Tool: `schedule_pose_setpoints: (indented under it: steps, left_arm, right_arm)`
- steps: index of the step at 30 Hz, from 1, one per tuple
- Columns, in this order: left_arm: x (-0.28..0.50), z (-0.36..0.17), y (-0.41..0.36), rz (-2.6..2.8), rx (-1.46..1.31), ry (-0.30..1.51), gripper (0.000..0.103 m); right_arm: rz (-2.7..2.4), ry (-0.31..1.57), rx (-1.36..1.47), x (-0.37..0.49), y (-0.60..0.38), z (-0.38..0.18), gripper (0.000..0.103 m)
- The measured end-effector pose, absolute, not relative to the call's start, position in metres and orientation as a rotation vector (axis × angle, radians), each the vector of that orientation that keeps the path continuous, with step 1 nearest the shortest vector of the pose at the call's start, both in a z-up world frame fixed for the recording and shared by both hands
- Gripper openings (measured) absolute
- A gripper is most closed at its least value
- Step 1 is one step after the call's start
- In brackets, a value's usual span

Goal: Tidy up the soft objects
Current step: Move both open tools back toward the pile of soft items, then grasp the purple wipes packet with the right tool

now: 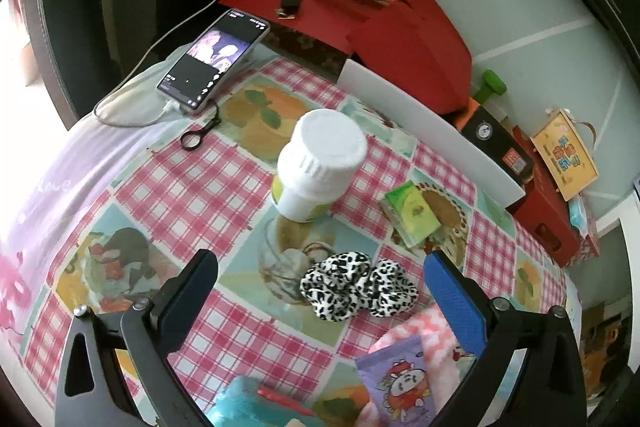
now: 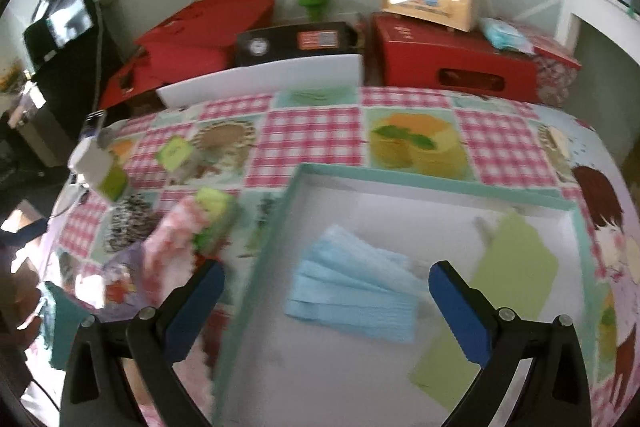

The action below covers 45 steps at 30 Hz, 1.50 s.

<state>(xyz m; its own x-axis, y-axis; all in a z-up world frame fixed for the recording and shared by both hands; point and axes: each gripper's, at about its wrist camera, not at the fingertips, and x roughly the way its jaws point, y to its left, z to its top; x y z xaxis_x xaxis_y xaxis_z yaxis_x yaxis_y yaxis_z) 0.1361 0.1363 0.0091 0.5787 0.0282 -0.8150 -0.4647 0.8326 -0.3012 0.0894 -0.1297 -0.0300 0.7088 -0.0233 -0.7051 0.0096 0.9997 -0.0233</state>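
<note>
Between the spread fingers of the left gripper [image 1: 320, 291], which hold nothing, lies a leopard-print scrunchie [image 1: 358, 285] on the checked tabletop [image 1: 192, 187], w/ the blue pads either side but not touching it. Just nearer the camera sit a pink fluffy cloth [image 1: 424, 331] and a purple cartoon packet [image 1: 400, 387]; farther off stand a white bottle [image 1: 316, 167] and a green tissue pack [image 1: 412, 215]. The right gripper [image 2: 326, 299] is likewise wide apart & empty, hovering over a teal-rimmed box [image 2: 440, 179] that already holds a blue face mask [image 2: 352, 295] and a green sheet [image 2: 516, 259]. Step looks like pickup of the scrunchie: next move prob. needs the left fingers lowered around it, closed, then carried to the box. Right view is blurred, so detail there is unsure.
</note>
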Motion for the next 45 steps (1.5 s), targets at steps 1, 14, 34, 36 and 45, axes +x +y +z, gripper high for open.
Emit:
schedule_pose_setpoints:
  steps: [1, 14, 34, 36, 45]
  left_arm:
    - [0.136, 0.008, 0.138, 0.303, -0.531, 0.921, 0.102]
    - [0.143, 0.0, 0.127, 0.283, -0.376, 1.091, 0.102]
    - [0.144, -0.022, 0.133, 0.312, -0.345, 1.213, 0.102]
    - [0.145, -0.024, 0.132, 0.312, -0.341, 1.218, 0.102]
    - [0.146, -0.027, 0.127, 0.319, -0.315, 1.233, 0.102]
  right_arm:
    - [-0.008, 0.784, -0.023, 0.091, -0.124, -0.029, 0.103]
    - [0.233, 0.878, -0.126, 0.102, -0.033, -0.047, 0.103]
    - [0.3, 0.97, -0.256, 0.103, 0.013, -0.081, 0.087]
    - [0.296, 0.971, -0.258, 0.104, 0.013, -0.083, 0.084]
    - [0.318, 0.972, -0.215, 0.105, 0.005, -0.086, 0.061]
